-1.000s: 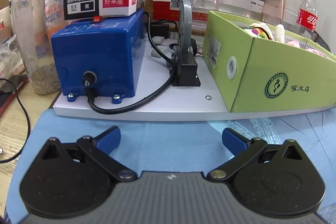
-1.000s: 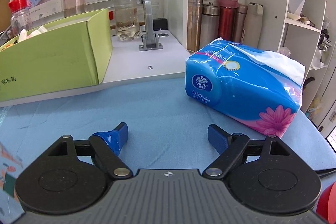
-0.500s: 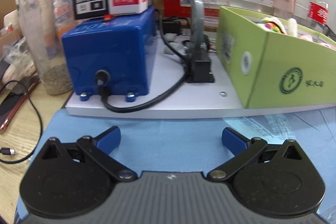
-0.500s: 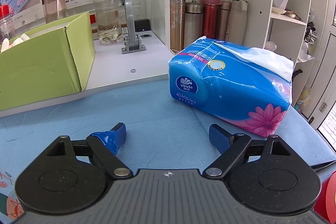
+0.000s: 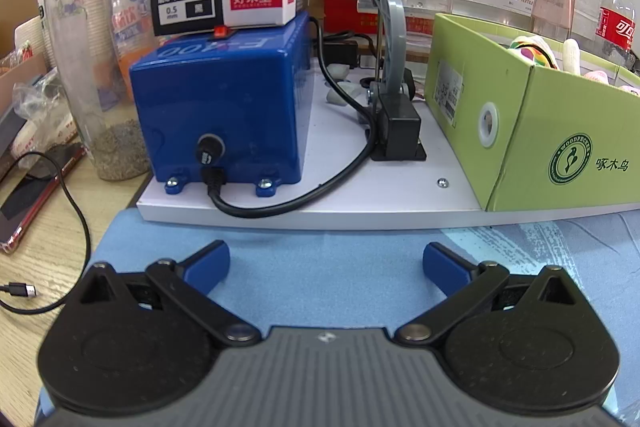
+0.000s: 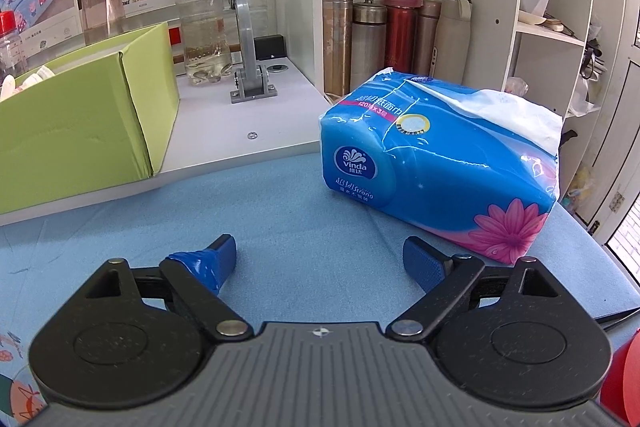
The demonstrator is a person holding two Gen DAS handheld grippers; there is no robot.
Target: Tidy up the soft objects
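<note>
1. Blue mat (image 6: 304, 203) covers the table; a white board (image 5: 360, 187) sits behind it, shelving (image 6: 552, 39) to the right.
2. Tissue pack (image 6: 436, 163) lies on the mat, ahead-right of the right gripper (image 6: 318, 259) — jaws opening, nothing between them.
3. Green box (image 5: 560, 131) on the board holds soft toys (image 5: 532, 51).
4. Left gripper (image 5: 326, 261): jaws apart, empty.
5. Only the left view shows the blue unit (image 5: 224, 107) and jar (image 5: 96, 47) — flasks (image 6: 396, 39) show only in the right.

Bright, even room light, soft shadows; both views sharp, bowed at the edges, corners dark; glare on the tissue pack (image 6: 436, 163).
</note>
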